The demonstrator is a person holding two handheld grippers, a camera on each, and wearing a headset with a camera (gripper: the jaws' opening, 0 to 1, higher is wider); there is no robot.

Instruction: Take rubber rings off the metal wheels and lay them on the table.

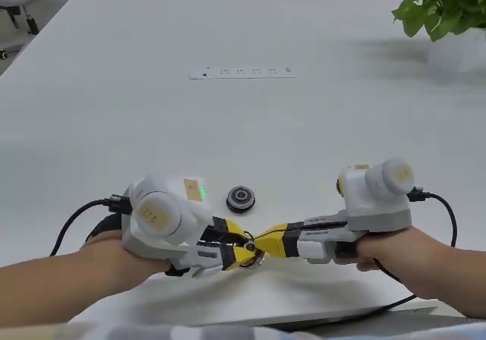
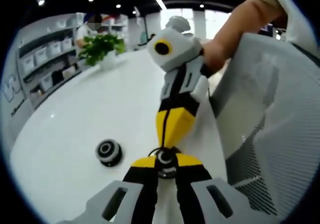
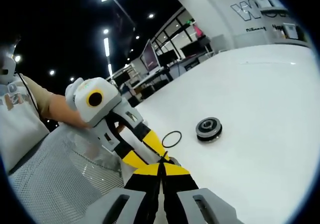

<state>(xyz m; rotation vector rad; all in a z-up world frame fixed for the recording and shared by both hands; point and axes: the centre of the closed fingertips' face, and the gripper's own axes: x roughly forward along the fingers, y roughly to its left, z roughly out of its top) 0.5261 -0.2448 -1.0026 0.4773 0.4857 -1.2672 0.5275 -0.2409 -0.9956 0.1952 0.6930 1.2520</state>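
**While the left claw [image 1: 244, 253] clamps the held wheel [image 2: 166, 162], the right claw [image 1: 263, 243] works at its rim**

Where the head view looks down, both claws meet over the near edge of the white tabletop [image 1: 304, 127]. A second wheel [image 1: 241, 198] lies flat just beyond them, with a dark band around it.

In the left gripper view the left claw pinches the held wheel by its sides. The right claw's tips, pressed together, touch the wheel's rim from the far side; whether they nip rubber I cannot tell.

In the right gripper view a loose rubber ring [image 3: 171, 138] shows just beside the claws, near the second wheel.

The rings look thin, soft and stretchy, and probably cling to the metal. I would take one at its outer edge and roll it off. The wheels look small, hard and liable to roll.
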